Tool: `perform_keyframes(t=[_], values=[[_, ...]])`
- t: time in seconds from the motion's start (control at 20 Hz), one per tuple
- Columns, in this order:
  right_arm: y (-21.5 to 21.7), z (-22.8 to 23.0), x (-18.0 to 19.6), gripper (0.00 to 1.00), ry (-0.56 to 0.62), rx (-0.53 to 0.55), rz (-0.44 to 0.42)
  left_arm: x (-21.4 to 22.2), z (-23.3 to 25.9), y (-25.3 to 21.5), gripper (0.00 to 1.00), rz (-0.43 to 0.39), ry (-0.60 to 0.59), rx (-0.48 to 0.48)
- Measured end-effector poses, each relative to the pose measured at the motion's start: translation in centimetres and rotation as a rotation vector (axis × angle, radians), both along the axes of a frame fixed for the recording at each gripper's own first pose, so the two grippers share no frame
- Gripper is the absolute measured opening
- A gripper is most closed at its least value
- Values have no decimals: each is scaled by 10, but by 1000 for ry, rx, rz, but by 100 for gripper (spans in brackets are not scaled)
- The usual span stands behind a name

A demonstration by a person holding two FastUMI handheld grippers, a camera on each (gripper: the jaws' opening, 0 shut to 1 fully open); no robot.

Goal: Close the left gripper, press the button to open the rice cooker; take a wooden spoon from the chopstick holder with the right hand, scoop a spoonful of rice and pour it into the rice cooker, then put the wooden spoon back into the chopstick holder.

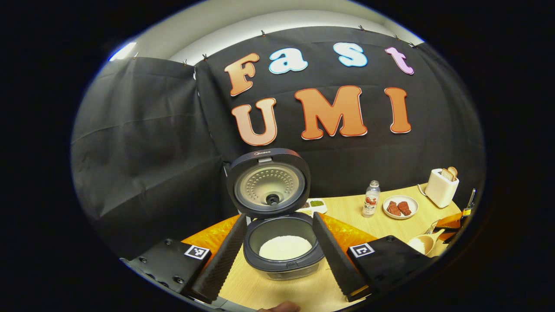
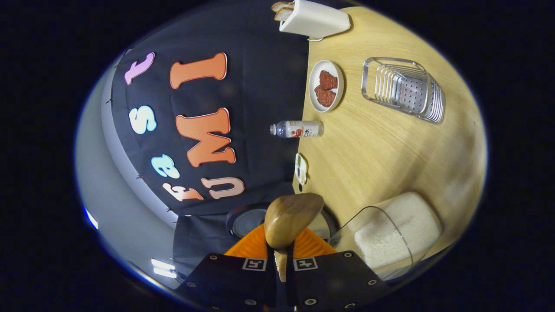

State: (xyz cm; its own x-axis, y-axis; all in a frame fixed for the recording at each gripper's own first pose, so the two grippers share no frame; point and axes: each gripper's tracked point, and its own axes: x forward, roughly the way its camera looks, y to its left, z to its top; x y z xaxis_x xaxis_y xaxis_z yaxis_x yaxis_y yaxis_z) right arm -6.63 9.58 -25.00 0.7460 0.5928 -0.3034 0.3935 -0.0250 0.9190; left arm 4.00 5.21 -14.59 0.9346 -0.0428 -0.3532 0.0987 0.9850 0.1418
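Rice cooker [image 1: 284,242] lid up between spread fingers [image 1: 221,260], wooden spoon [image 2: 289,219] pinched

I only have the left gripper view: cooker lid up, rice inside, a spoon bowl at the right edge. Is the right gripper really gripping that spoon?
Observer: Yes. In the right gripper view, both fingers of the right gripper press on the wooden spoon at its handle.
Operator: Where is the rice supply?
Observer: A clear container of rice sits on the table, close beside the spoon.
Operator: And somewhere to put the spoon back?
Observer: A metal holder stands farther off, next to the plate.
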Motion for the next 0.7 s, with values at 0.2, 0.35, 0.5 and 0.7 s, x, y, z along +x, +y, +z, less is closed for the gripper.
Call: perform_keyframes(t=[0.2,0.35,0.5,0.7], values=[[31,31,21,8,-30,94,40,-3,7,19,98,55,-19,-20],[60,51,38,8,-41,134,80,-9,13,40,98,98,-34,-29],[95,64,62,8,-55,165,128,-15,24,62,99,136,-78,-13],[141,74,83,8,-67,171,196,-25,42,95,99,191,-158,37]])
